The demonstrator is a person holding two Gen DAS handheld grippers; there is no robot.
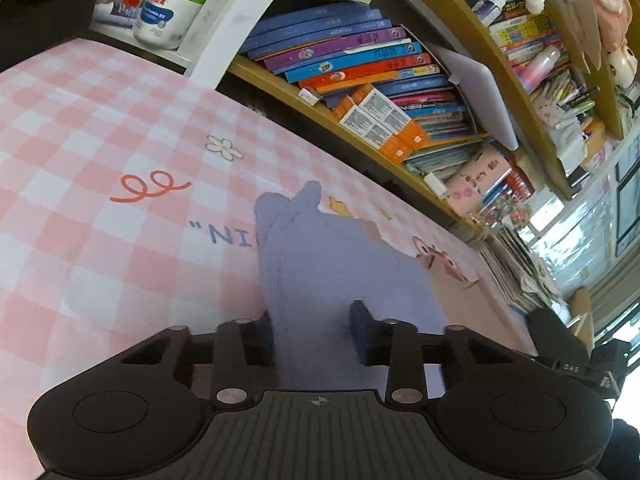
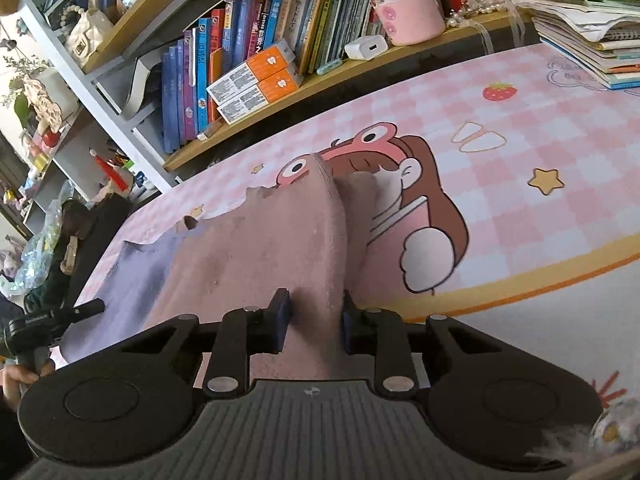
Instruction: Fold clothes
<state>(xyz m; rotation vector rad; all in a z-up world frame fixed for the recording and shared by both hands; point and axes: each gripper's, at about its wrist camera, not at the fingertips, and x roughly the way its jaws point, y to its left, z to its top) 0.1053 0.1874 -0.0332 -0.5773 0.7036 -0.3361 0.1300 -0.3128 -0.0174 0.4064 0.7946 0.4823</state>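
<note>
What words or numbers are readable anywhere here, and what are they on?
"NI: blue letters on the pink checked table mat, the rest hidden under the purple cloth.
DAS: on the black device at right.
3: on each orange box on the shelf.
Book spines, box labels and the white tub: too small or blurred.

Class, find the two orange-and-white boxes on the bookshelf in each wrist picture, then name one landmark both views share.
Left wrist: orange-and-white boxes lie right of centre in the upper half, in front of the leaning books.
Right wrist: orange-and-white boxes lie upper left of centre, in front of the books.
Shared landmark: the pink checked table mat.
</note>
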